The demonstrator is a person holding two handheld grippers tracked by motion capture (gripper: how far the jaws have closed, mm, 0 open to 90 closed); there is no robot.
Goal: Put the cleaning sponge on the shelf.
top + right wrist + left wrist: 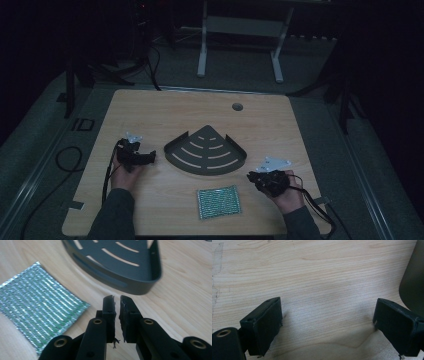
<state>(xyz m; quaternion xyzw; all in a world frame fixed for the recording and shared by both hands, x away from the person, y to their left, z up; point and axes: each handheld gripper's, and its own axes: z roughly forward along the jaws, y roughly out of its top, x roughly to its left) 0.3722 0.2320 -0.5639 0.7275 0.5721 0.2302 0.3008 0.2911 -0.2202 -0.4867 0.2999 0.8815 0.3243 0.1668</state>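
Note:
A dark grey quarter-round shelf tray point(186, 148) with curved slots lies in the middle of the wooden table point(150, 115). A green and silver woven scouring pad point(218, 201) lies flat in front of it. My left gripper point(150, 158) rests just left of the tray, open; in the left gripper view its jaws point(327, 320) stand wide apart over bare wood, the tray's edge point(413, 282) at the right. My right gripper point(252, 177) is to the right of the pad. In the right gripper view it point(117, 301) is shut with nothing between the pads, aimed at the tray's rim point(135, 287), the pad point(37, 305) to the left.
A round cable hole point(237, 106) sits near the table's far edge. A white frame point(240, 25) stands on the dark floor beyond the table. Cables trail off the left side. Bare wood lies behind the tray and along the front edge.

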